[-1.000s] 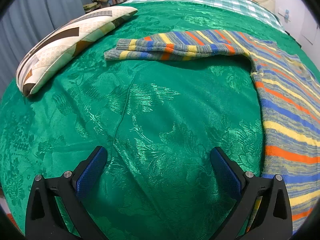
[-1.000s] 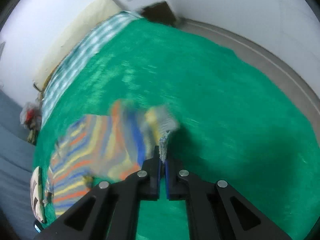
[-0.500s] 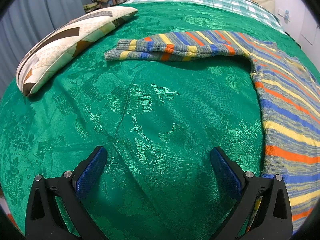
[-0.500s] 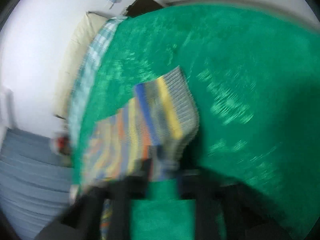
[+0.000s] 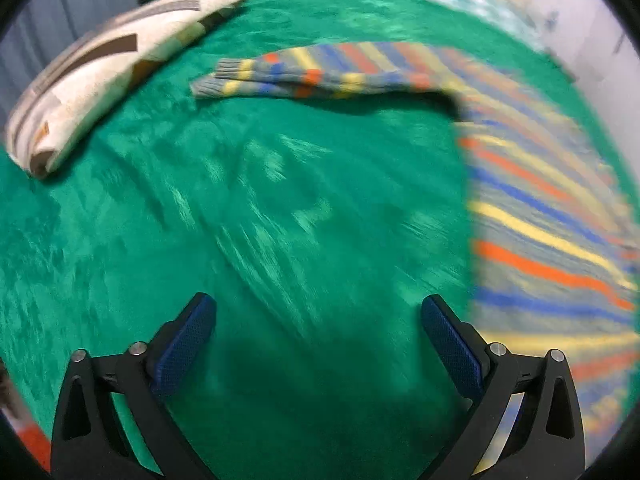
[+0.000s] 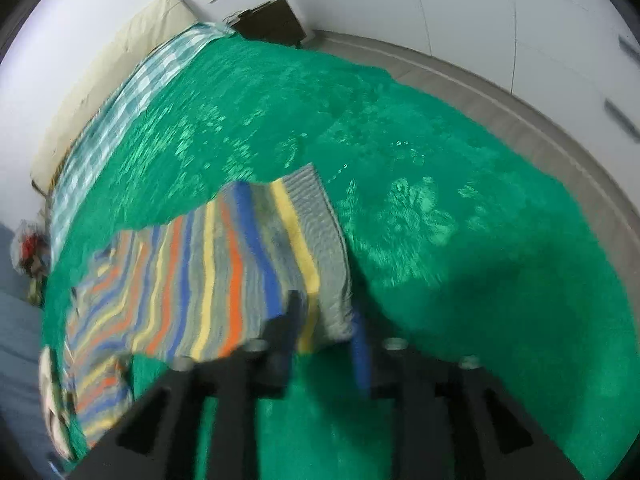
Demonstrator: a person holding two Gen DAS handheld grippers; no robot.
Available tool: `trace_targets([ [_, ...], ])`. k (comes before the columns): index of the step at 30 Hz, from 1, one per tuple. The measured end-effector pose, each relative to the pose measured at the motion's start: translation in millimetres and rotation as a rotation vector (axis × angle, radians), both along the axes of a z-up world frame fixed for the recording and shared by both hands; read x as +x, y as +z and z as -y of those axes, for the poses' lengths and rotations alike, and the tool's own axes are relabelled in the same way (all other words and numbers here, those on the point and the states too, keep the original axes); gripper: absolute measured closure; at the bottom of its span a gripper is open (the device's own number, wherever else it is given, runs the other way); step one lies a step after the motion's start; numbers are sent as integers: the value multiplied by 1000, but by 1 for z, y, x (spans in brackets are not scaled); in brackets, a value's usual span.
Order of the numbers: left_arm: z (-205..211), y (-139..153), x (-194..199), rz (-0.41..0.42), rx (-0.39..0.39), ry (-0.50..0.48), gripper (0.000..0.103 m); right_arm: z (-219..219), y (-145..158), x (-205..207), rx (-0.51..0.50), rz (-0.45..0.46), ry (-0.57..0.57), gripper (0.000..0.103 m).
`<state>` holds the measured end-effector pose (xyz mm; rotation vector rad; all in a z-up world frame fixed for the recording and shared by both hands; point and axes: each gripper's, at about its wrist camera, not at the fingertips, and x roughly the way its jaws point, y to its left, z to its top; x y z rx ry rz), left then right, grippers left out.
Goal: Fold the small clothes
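Note:
A striped knit sweater (image 5: 532,184) in grey, blue, yellow and orange lies on the green bedspread (image 5: 280,200). Its sleeve (image 5: 304,76) stretches left toward a pillow. My left gripper (image 5: 318,340) is open and empty above bare bedspread, left of the sweater body. In the right wrist view the sweater (image 6: 224,272) is spread out with its ribbed hem (image 6: 324,232) folded over toward me. My right gripper (image 6: 326,328) has its jaws partly apart, with the hem's edge lying between them; the frame is blurred.
A patterned cream and brown pillow (image 5: 104,80) lies at the far left. A checked sheet (image 6: 132,92) and a beige headboard cushion (image 6: 108,68) run along the head of the bed. A dark nightstand (image 6: 272,20) and grey floor (image 6: 520,112) lie beyond the bed's edge.
My right gripper, shut on the hem a second ago, has swung the hem over the sweater body and its jaws have parted. The left gripper has shifted slightly, blurring its view.

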<state>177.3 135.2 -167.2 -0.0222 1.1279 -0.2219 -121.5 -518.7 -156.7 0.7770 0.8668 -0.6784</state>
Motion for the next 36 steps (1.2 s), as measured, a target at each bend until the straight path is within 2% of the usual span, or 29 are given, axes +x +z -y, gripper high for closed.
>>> trace_targets([
  [1,-1,8,-12,-13,-65,-34,1,-8,8,-3,-23,-11,14,54],
  [3,6,19,-38,-46,-159,-143,1,-39,25,-13,-45,-32,85,52],
  [4,13,20,-51,-65,-164,-206,1,-56,31,-14,-27,-27,142,52],
  [6,29,14,-75,-104,-120,-310,2,-106,34,-16,72,-1,311,52],
  [8,45,6,-93,-134,-63,-383,12,-158,27,-16,211,18,470,53],
  [9,51,5,-99,-135,-32,-411,21,-187,18,-16,281,3,545,53],
  [11,58,7,-108,-113,22,-443,30,-229,-3,-18,389,-52,640,53],
  [12,58,8,-110,-110,23,-454,46,-247,-17,-19,445,-91,675,57],
  [13,58,8,-111,-116,16,-456,72,-261,-26,-20,461,-120,711,81],
  [14,58,8,-111,-129,5,-453,87,-267,-29,-20,446,-140,731,103],
  [15,55,9,-109,-154,-19,-450,97,-270,-31,-22,427,-163,734,103],
  [17,49,15,-110,-168,-50,-441,98,-263,-22,-26,410,-158,704,103],
  [18,45,19,-113,-174,-55,-445,99,-258,-9,-32,363,-167,697,103],
  [22,32,18,-124,-200,-8,-434,99,-240,22,-53,267,-216,659,103],
  [24,36,12,-123,-198,17,-426,98,-235,21,-58,222,-258,646,103],
  [26,45,11,-124,-181,36,-436,97,-233,17,-56,217,-237,639,99],
  [27,47,12,-126,-173,39,-446,97,-231,15,-55,237,-198,619,97],
  [28,49,11,-126,-170,40,-450,97,-231,15,-54,257,-152,608,87],
  [29,49,11,-125,-169,38,-452,97,-231,14,-51,263,-121,610,70],
  [31,51,7,-121,-182,15,-442,96,-232,9,-43,254,-108,613,55],
  [33,44,6,-120,-195,-7,-432,97,-237,-7,-30,300,-140,643,55],
  [34,43,7,-120,-195,-11,-433,97,-240,-14,-25,318,-159,672,63],
  [35,41,8,-122,-192,-5,-437,98,-245,-23,-21,326,-210,709,100],
  [36,38,12,-124,-190,4,-445,98,-246,-27,-20,330,-235,701,99],
])
